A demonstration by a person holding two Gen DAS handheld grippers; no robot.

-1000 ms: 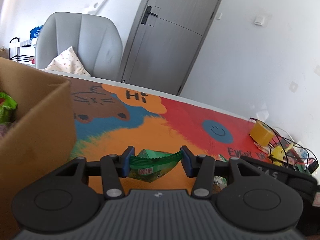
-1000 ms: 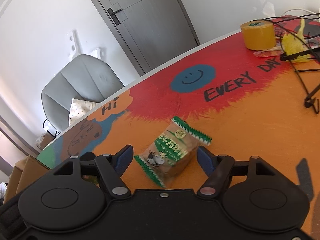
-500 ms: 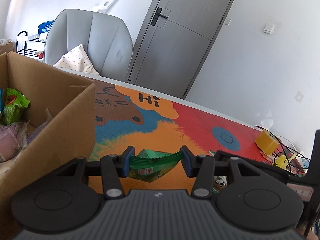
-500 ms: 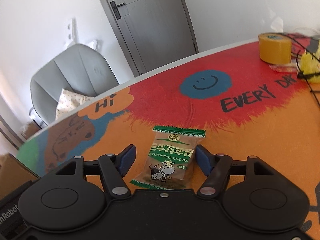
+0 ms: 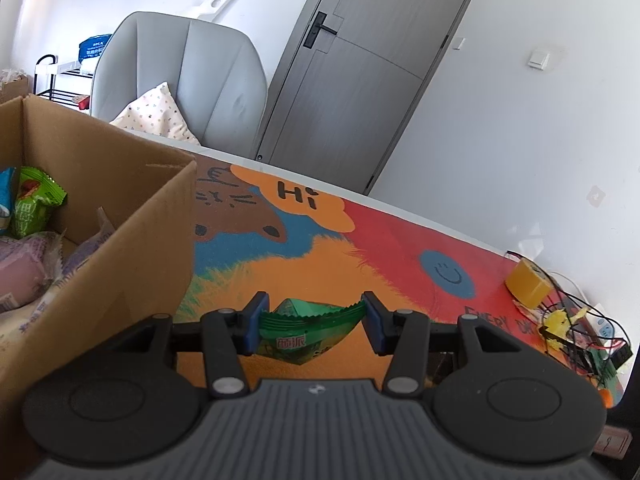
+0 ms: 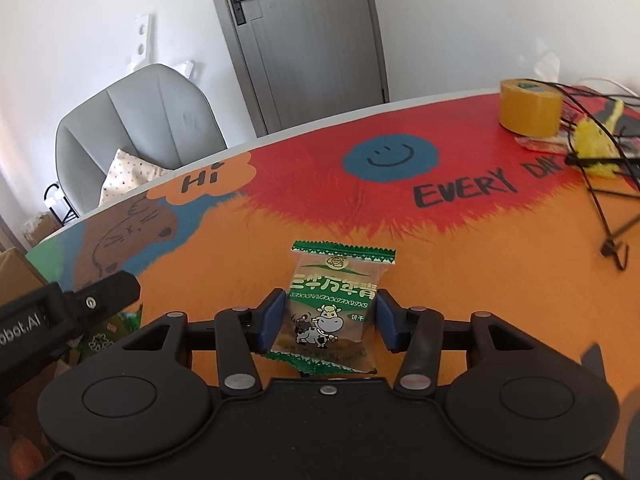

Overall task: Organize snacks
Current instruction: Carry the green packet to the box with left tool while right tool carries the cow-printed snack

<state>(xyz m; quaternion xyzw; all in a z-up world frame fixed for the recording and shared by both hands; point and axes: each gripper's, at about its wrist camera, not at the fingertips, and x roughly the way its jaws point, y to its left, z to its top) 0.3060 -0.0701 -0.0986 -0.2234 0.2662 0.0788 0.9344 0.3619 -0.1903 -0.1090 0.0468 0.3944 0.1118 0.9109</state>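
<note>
The right gripper (image 6: 331, 322) has just been closing and now clamps the clear green-edged biscuit packet (image 6: 334, 312), whose long axis runs straight ahead between the pads; the left gripper (image 5: 312, 328) pinches a green foil snack packet (image 5: 306, 330), with the brown cardboard box (image 5: 132, 216) just to its left.

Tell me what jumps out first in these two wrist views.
The loud mat with its blue smiley covers the table. The right gripper has just been closing on a cow-print snack packet lying on it. The left gripper pinches a green packet beside a cardboard box holding other snacks.
</note>
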